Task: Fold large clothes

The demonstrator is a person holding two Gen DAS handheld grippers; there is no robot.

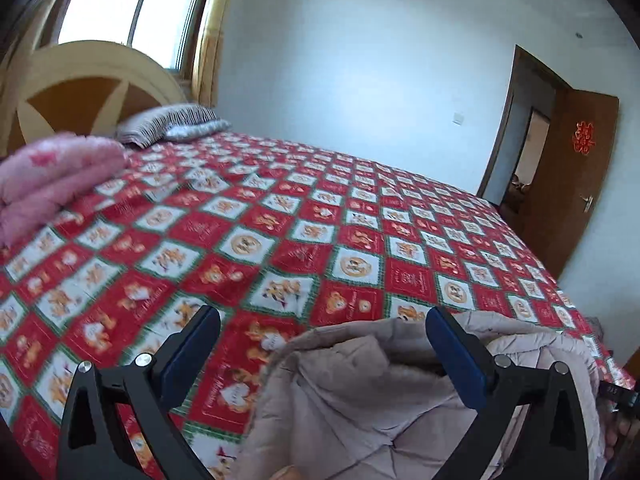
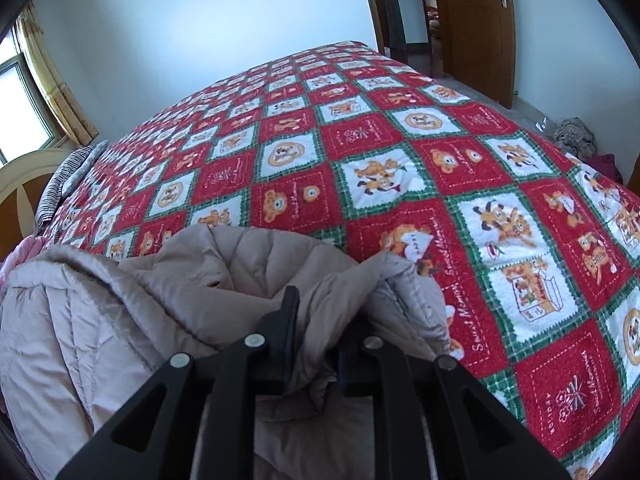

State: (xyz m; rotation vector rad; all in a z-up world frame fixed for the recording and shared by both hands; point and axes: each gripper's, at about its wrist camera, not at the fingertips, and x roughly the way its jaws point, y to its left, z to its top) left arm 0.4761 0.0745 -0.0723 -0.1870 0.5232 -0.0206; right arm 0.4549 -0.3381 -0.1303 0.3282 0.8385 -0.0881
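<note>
i have the beige padded coat (image 2: 168, 320) bunched at the near edge of the bed (image 2: 400, 152), on the red checked bedspread, not yet spread out. my right tongs (image 2: 316, 344) are nearly closed, and a fold of the coat's fabric sits pinched between them, so i judge that side held. my left tongs (image 1: 324, 356) stand wide open; the coat lies partly between the blue pads (image 1: 456, 360) but nothing presses on it, so that side holds nothing.

to do this step well, i want a second firm hold before i lift. i would aim the left tongs at a clear edge such as the hem or shoulder seam, not the puffy middle, and close on a single layer. then i would draw both hands apart toward the open middle of the bed, well away from the pink quilt (image 1: 52, 176) and the pillow (image 1: 172, 124), so the coat lies flat.
</note>
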